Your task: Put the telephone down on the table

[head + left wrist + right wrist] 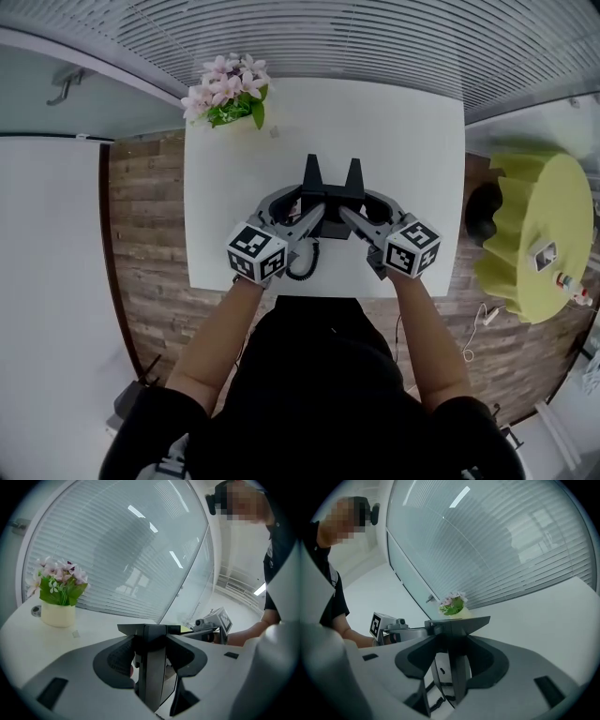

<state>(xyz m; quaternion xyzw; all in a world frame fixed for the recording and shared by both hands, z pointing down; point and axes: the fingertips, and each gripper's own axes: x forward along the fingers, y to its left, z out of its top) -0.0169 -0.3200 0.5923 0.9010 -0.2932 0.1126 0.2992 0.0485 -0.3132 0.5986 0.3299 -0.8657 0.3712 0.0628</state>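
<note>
A black telephone (332,190) with two upright prongs is held over the middle of the white table (412,141). My left gripper (306,212) is shut on the telephone's left side and my right gripper (353,214) on its right side. Its coiled cord (302,264) hangs toward the table's near edge. In the left gripper view the jaws (150,654) clamp a dark plate of the telephone (151,677). The right gripper view shows the same grip (453,654) on the telephone (457,679), with the cord (436,703) dangling below. Whether the telephone touches the table is unclear.
A pot of pink flowers (228,94) stands at the table's far left corner. A round yellow-green table (539,234) with small items stands to the right, over the wooden floor (145,225). Slatted blinds (375,37) run behind the table.
</note>
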